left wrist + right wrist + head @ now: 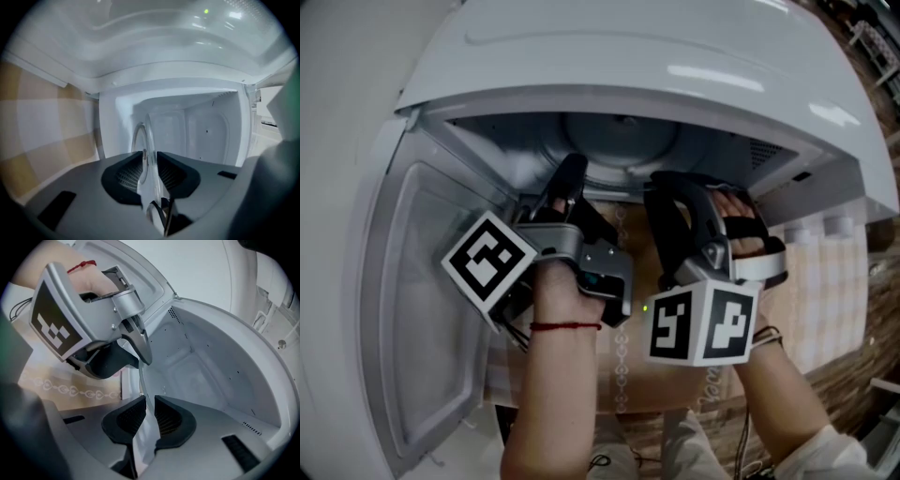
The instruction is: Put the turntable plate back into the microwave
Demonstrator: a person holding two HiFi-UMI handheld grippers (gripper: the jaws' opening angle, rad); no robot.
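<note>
Two tools at one microwave (675,56): right tool (149,417) pinches one turntable plate (143,444), left tool (150,168) parted around it.

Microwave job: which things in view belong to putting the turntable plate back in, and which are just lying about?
For the job: microwave, its open door, turntable plate, right gripper shut on it, left gripper open around it.
Lying about: patterned cloth, checked cloth.

one microwave (628,56), one glass plate (143,437), two grippers (150,161) (149,405).
</note>
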